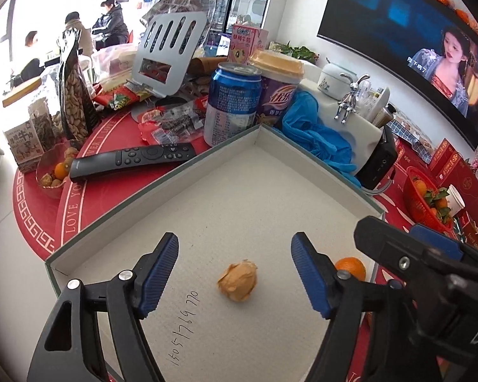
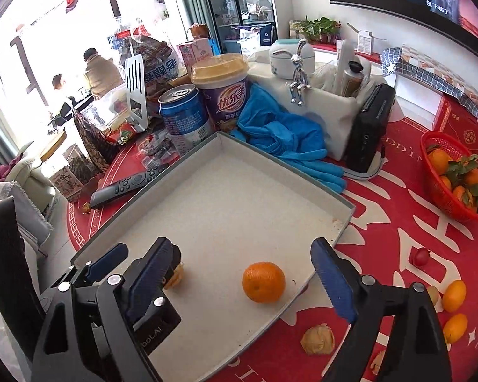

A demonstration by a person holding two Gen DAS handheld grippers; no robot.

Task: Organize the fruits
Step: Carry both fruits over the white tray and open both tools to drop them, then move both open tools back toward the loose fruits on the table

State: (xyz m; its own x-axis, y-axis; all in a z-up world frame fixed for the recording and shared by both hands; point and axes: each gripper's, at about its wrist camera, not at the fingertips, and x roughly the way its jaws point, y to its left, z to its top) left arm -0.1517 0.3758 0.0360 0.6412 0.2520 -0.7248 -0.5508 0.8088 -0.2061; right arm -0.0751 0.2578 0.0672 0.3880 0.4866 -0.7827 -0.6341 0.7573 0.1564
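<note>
A shallow white box lid lies on the red tablecloth. In the left wrist view a tan husked fruit lies in it, between the fingers of my open left gripper, not touched. In the right wrist view an orange mandarin lies in the lid between the fingers of my open right gripper; it also shows in the left wrist view. Outside the lid lie another husked fruit, two kumquats, and a small red fruit.
A red basket of mandarins stands at the right. Behind the lid are a blue can, a purple cup, a blue cloth, a black remote, a black box and snack bags. A small bowl of fruits sits at the left.
</note>
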